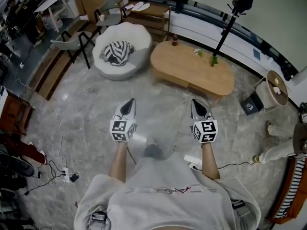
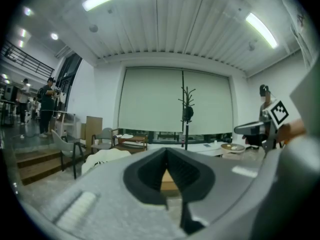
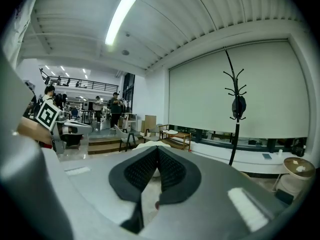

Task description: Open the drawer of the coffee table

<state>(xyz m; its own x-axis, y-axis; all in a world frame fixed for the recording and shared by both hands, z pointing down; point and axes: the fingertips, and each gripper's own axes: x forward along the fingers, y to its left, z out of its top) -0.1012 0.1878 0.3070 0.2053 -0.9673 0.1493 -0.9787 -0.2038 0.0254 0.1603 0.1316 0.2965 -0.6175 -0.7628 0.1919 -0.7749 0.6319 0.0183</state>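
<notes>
The oval wooden coffee table (image 1: 192,67) stands ahead on the marble floor, its drawer front (image 1: 169,78) facing me on the near side. A small red bottle (image 1: 175,40) and a little plant (image 1: 198,52) sit on its top. My left gripper (image 1: 129,102) and right gripper (image 1: 196,102) are held side by side in front of me, well short of the table. Both are shut with nothing between the jaws. In the left gripper view the table (image 2: 169,181) shows only as a sliver through the closed jaws, and the right gripper (image 2: 250,129) floats at the right.
A white round armchair (image 1: 122,49) with a striped cushion (image 1: 116,51) sits left of the table. A black stand (image 1: 230,20) rises behind it. A round side table (image 1: 277,87) and a dark bag (image 1: 250,105) are at the right. Cables and a power strip (image 1: 64,174) lie on the floor at the left.
</notes>
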